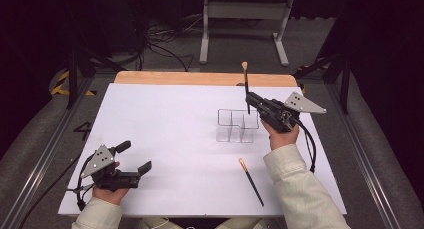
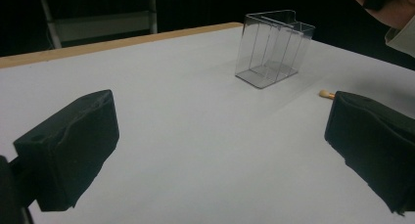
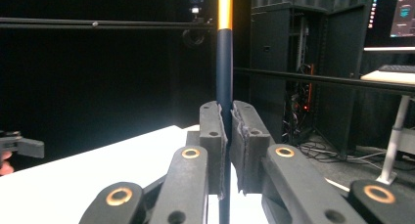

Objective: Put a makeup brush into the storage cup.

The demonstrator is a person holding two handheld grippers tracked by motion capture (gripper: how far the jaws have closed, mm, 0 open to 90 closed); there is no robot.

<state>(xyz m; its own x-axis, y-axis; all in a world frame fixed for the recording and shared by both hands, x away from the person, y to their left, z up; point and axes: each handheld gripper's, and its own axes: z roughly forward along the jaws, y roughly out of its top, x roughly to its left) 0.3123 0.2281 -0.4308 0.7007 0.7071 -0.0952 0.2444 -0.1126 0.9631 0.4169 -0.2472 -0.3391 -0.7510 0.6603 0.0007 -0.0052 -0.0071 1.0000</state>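
Nearest the person, the left gripper (image 1: 135, 165) rests low on the white table (image 1: 165, 139) at the near left corner, jaws spread wide, nothing between them. In the left gripper view its two black pads frame bare tabletop.

A spare brush (image 1: 251, 181) lies flat on the table near the right forearm, pale tip pointing away from the person, well apart from the box.

Farther out, the right gripper (image 1: 248, 97) is clamped tight on a second brush (image 1: 245, 84), held upright by its dark handle, tip up. It hangs just above the clear plastic box (image 1: 238, 125), over the far right part. The box is open-topped and split into compartments; which one sits under the brush I cannot tell.

Likely step: drop the brush into a compartment. Do it well: keep the handle vertical, line the bottom end up inside one slot, lower before letting go. The box is light and clear, so a knock on a thin divider or rim could tip or shove it.

Nothing blocks the way down. Beyond the table: a wooden edge (image 1: 200, 78), cables, a stand's legs on the floor.
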